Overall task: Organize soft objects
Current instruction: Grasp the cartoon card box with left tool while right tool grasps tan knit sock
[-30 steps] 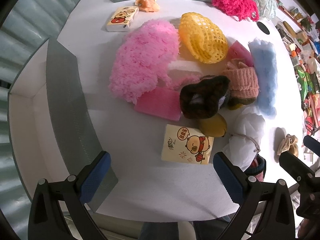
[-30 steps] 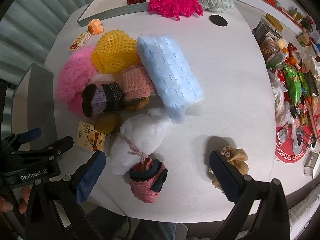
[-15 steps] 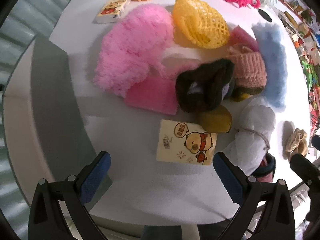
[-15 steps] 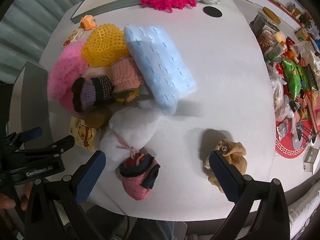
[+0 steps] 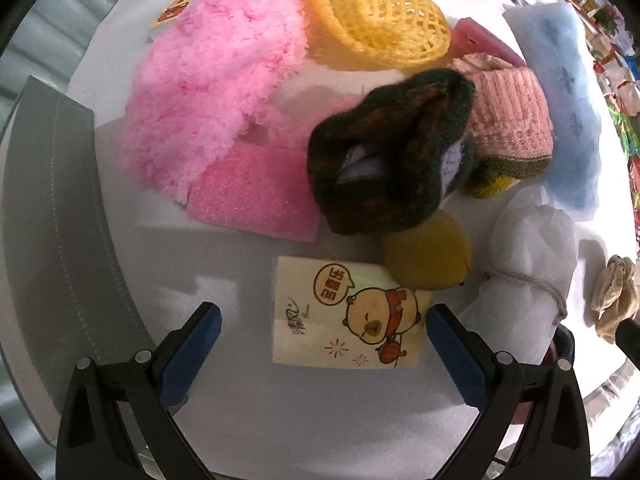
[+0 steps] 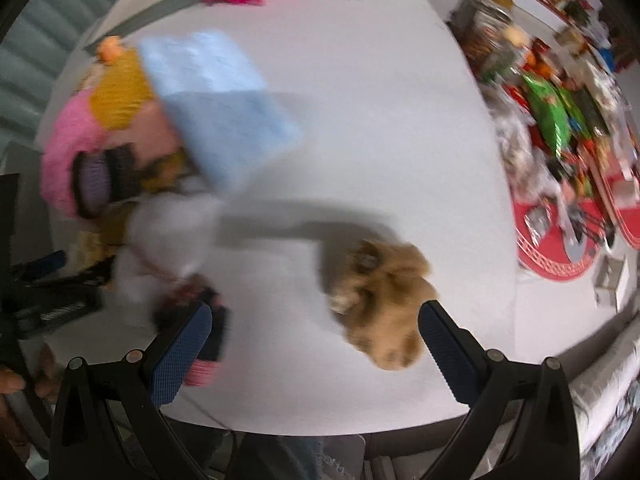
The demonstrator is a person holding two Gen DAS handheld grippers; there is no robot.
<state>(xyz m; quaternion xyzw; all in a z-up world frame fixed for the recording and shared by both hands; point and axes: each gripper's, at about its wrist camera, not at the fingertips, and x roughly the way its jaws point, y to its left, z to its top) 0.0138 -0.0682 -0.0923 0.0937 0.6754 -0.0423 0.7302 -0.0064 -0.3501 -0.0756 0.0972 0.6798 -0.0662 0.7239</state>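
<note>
Left hand-held gripper (image 5: 324, 344) is spread wide around the cartoon tissue pack (image 5: 348, 316) lying flat on the tabletop (image 5: 320, 420), nothing pinched yet. Right hand-held gripper (image 6: 316, 344) is also spread, empty, closing in on the tan plush toy (image 6: 380, 300). The soft pile (image 5: 280, 100) looks unsorted, gray bin (image 5: 52, 220) beside it, so basically everything's left.
</note>
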